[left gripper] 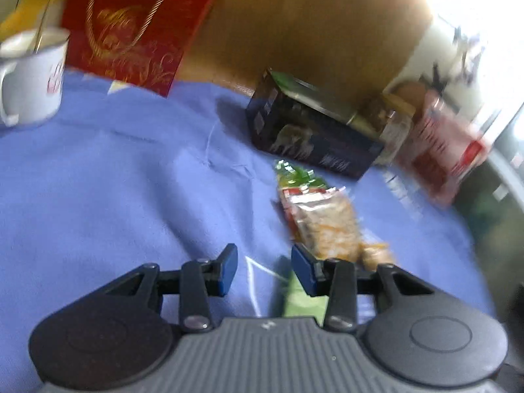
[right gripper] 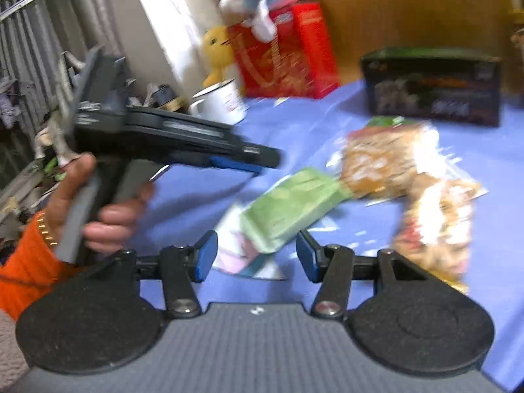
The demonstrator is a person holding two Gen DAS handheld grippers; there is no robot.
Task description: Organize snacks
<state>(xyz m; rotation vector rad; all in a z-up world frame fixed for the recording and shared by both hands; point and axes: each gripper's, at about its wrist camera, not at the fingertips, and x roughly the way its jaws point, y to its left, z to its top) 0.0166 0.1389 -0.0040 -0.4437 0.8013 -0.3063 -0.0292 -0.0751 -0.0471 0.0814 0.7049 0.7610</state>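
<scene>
While both views blur with motion, the stock on the blue cloth (right gripper: 409, 229) reads as follows: one green snack packet (right gripper: 291, 206) near the middle, lying flat; two clear bags of golden snacks (right gripper: 389, 160) just beside it and partly overlapping; one dark printed box (right gripper: 432, 85) toward the far edge; one red gift bag (left gripper: 131, 29) upright at the far left corner, with a white mug (left gripper: 31, 75) beside it. Left gripper (left gripper: 264, 270) — jaws narrow, nothing pressed between the blue pads, hovering over the cloth with the green packet's end showing below its right finger. Right gripper (right gripper: 256, 255) — jaws fairly wide, empty, the green packet lying on the cloth beyond the gap. One hand (right gripper: 98, 203) with an orange sleeve (right gripper: 26, 271) grips the left tool's handle, seen from the right wrist view.
</scene>
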